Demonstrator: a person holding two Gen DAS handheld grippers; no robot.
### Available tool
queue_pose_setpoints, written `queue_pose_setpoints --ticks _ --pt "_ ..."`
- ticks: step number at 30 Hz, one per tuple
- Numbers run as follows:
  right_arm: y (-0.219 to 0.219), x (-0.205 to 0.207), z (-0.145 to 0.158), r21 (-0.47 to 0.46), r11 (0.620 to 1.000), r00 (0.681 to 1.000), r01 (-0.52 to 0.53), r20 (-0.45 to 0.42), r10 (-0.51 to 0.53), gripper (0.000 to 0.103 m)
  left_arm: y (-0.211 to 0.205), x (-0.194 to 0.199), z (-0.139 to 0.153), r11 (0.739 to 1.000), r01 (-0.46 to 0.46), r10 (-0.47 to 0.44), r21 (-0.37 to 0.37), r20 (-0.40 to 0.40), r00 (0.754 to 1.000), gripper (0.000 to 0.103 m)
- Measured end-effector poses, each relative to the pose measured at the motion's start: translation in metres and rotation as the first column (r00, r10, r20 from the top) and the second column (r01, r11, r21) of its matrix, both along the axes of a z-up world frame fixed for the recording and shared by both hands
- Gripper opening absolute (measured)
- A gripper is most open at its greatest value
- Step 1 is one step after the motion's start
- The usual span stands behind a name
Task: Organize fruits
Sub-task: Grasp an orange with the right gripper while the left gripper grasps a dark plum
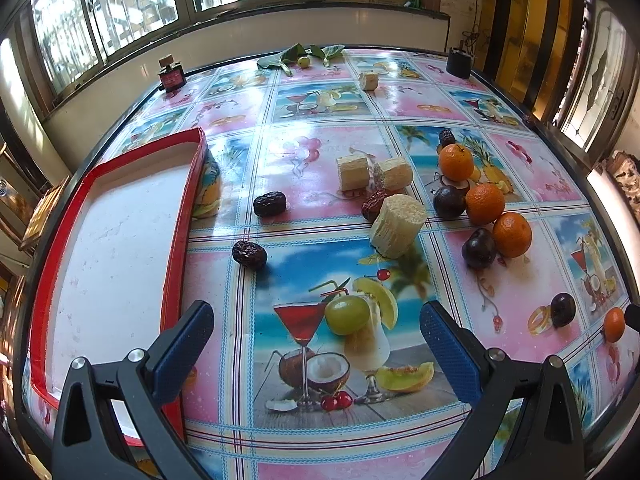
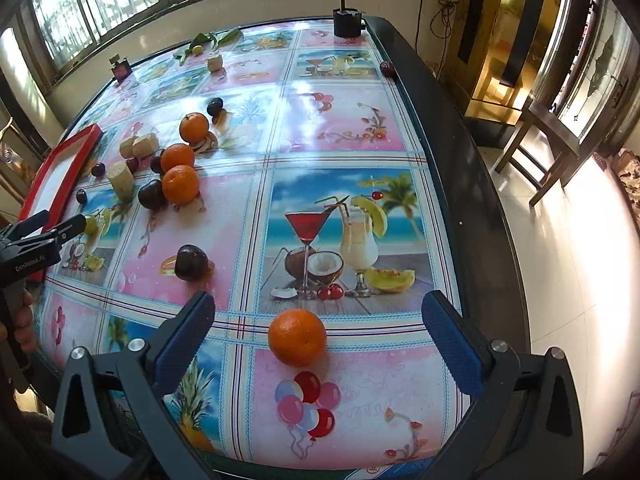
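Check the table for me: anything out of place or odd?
Yes. One dark fruit sits alone at the table's far right edge, apart from the main cluster, and could roll off. The red tray holds no fruit.

perfume bottle (image 1: 172, 75) far edge | dark cup (image 1: 459, 62), perhaps a holder | wooden stool (image 2: 538, 148) on floor

— What are we looking at on our table (image 1: 320, 432)?
— A printed fruit-and-cocktail cloth, with a red tray (image 1: 182, 216) at its left edge.
— And loose on it?
— We see oranges (image 1: 485, 204), dark plums (image 1: 479, 248), dates (image 1: 270, 204), sugarcane pieces (image 1: 397, 226), one green grape (image 1: 346, 314).
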State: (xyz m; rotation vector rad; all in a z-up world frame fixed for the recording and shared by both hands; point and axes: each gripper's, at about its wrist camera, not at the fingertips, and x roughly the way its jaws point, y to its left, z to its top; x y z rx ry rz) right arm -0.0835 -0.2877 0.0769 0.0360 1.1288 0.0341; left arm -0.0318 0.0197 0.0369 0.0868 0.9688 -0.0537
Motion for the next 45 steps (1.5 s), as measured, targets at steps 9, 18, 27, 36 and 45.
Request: queue_pose_setpoints --ticks 9,18,27,36,45 --pt "0.003 0.001 -0.011 0.047 0.998 0.999 -0.029 -0.041 0.031 0.102 0.0 0.002 -0.005 1.0 0.007 -0.007 0.011 -0.027 1.0 0.102" --pt "0.012 0.001 -0.033 0.046 0.997 0.992 -0.055 -0.11 0.06 0.077 0.002 -0.004 -0.004 0.999 0.031 -0.03 0.027 -0.033 0.999 0.102" --pt "0.02 -0.002 -0.03 -0.024 0.995 0.991 -0.1 -0.088 0.098 0.034 -0.049 -0.009 0.005 0.973 0.219 -0.224 -0.067 -0.077 0.971 0.102" --pt "0.008 -0.003 -0.03 0.064 0.993 0.992 -0.096 -0.077 0.101 0.034 -0.124 -0.004 -0.001 0.92 0.344 -0.375 -0.186 -0.174 0.91 0.102" --pt "-0.001 -0.005 -0.031 0.122 0.987 0.992 -0.104 -0.063 0.113 0.034 -0.156 0.002 -0.02 0.921 0.348 -0.381 -0.176 -0.22 0.898 0.067"
